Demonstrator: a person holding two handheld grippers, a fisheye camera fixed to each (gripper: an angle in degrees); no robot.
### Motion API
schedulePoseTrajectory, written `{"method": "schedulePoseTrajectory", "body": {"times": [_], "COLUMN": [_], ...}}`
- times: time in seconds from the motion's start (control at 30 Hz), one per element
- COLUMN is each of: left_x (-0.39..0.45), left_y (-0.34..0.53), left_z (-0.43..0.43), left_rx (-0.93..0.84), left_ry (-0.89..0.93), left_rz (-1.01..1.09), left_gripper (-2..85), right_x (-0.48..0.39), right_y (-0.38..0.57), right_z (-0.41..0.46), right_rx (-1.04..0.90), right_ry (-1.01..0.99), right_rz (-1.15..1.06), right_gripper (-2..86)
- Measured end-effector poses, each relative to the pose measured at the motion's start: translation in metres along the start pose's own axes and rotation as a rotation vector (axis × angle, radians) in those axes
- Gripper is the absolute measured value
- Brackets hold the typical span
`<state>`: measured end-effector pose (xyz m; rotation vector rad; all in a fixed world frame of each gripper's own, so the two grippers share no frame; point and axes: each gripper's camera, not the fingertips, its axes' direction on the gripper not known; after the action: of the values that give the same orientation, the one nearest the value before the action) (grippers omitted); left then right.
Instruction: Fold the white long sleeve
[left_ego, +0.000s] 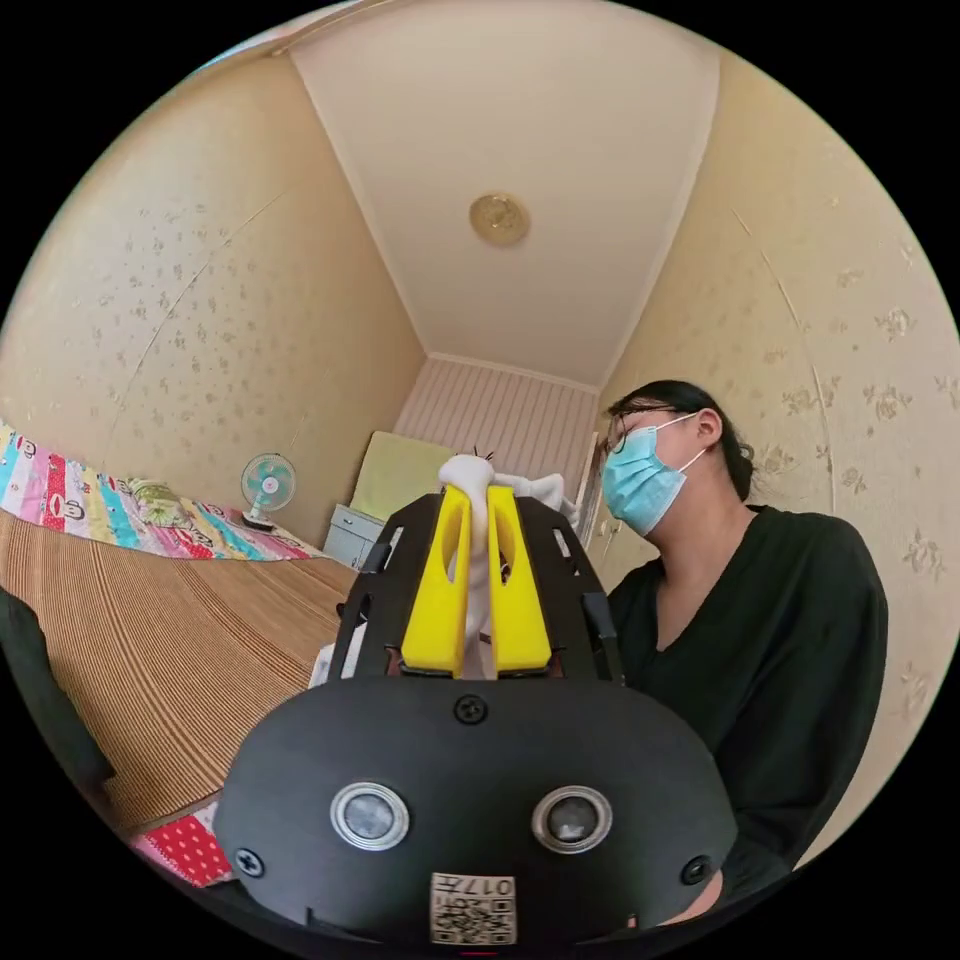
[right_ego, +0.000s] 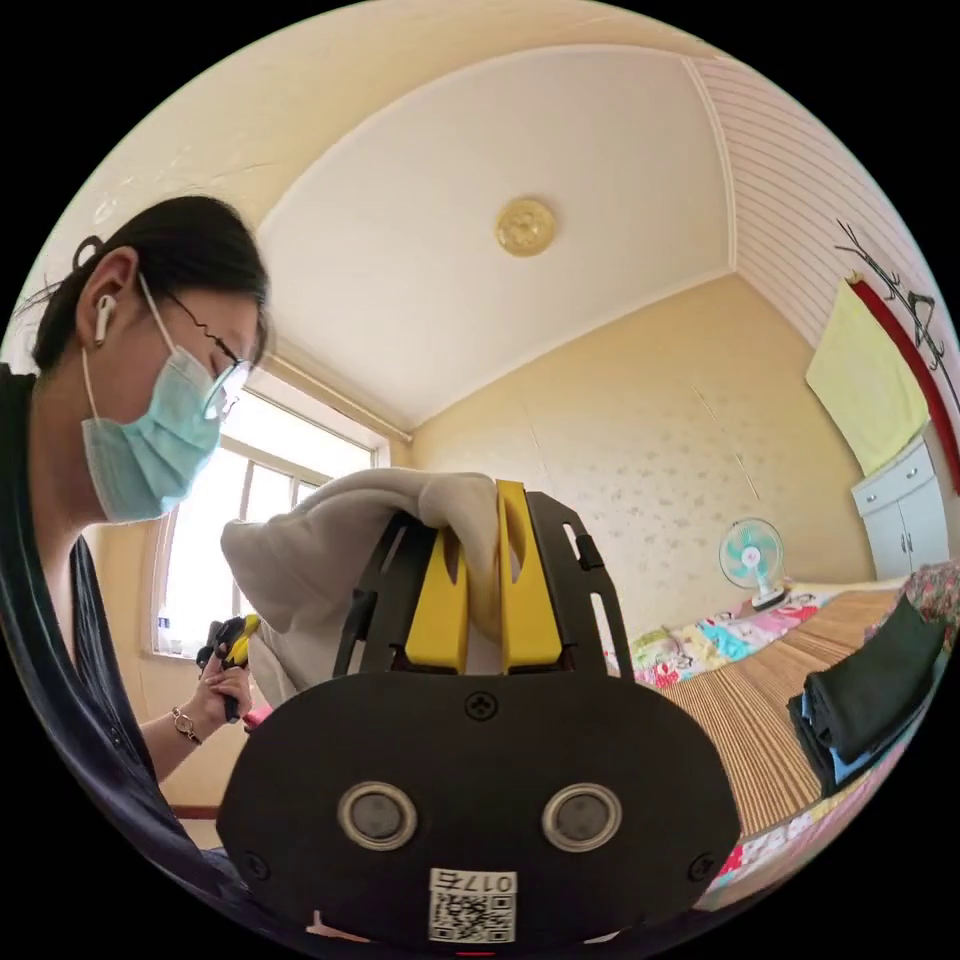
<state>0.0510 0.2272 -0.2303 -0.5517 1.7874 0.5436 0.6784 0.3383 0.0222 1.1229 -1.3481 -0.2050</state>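
Evidently the white long sleeve is held aloft above the bed, each claw clamped on white cloth: left claw, right claw. It is probably lifted so that it hangs straight before being laid down and folded.

White sticker on the black housing of the left tool: QR code plus one short row of characters above it, printed upside down in this view. Matching sticker at the same spot on the right tool, also upside down. Patterned bed cover: cartoon figures, no legible lettering. No other writing is legible.
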Motion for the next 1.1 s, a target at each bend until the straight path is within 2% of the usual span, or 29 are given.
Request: {"method": "schedulePoseTrajectory", "body": {"times": [0.1,0.17,0.23,0.33,0.4,0.47,0.53,0.6,0.73,0.8,0.87,0.9,0.97,1.03,1.1], "left_x": [0.017,0.022,0.019,0.021,0.035,0.057,0.058,0.062,0.016,-0.05,-0.175,-0.211,-0.335,-0.382,-0.409], "left_y": [-0.029,-0.054,-0.07,-0.087,-0.089,-0.081,-0.081,-0.087,-0.134,-0.166,-0.2,-0.203,-0.187,-0.158,-0.117], "left_z": [0.013,0.04,0.061,0.085,0.09,0.087,0.089,0.101,0.152,0.184,0.233,0.243,0.25,0.247,0.249], "left_rx": [0.001,-0.107,-0.162,-0.181,-0.156,-0.054,-0.019,-0.028,-0.106,-0.165,-0.308,-0.343,-0.416,-0.443,-0.532], "left_ry": [-0.045,-0.219,-0.298,-0.262,-0.129,-0.003,0.005,-0.085,-0.365,-0.515,-0.72,-0.785,-0.881,-0.845,-0.893], "left_rz": [0.067,0.086,0.077,0.128,0.21,0.308,0.273,0.277,0.215,0.088,-0.084,-0.129,-0.44,-0.523,-0.573], "left_gripper": [0.2,0.2,0.2,0.3,0.4,0.4,0.4,0.5,1.2,2.4,5.5,6.1,8.1,8.8,9.9], "right_x": [-0.02,-0.023,-0.02,-0.018,-0.025,-0.029,-0.026,-0.027,-0.034,-0.017,0.038,0.059,0.163,0.212,0.229], "right_y": [-0.023,-0.038,-0.044,-0.048,-0.047,-0.033,-0.022,-0.02,-0.023,-0.013,0.013,0.023,0.084,0.145,0.2], "right_z": [0.009,0.038,0.061,0.078,0.067,0.026,0.005,0.004,0.084,0.155,0.288,0.324,0.447,0.474,0.466], "right_rx": [-0.03,-0.162,-0.242,-0.294,-0.243,-0.03,0.082,0.082,-0.113,-0.196,-0.409,-0.485,-0.911,-1.091,-1.163], "right_ry": [-0.028,0.058,0.101,0.105,0.072,-0.073,-0.164,-0.19,0.107,0.189,0.266,0.271,0.267,0.306,0.343], "right_rz": [-0.036,0.002,0.025,0.05,0.018,-0.034,-0.06,-0.064,-0.178,-0.3,-0.383,-0.362,-0.063,0.102,0.164], "right_gripper": [5.1,5.6,6.1,6.3,6.3,6.2,6.2,6.3,6.6,7.3,9.2,9.7,10.7,10.8,11.0]}}
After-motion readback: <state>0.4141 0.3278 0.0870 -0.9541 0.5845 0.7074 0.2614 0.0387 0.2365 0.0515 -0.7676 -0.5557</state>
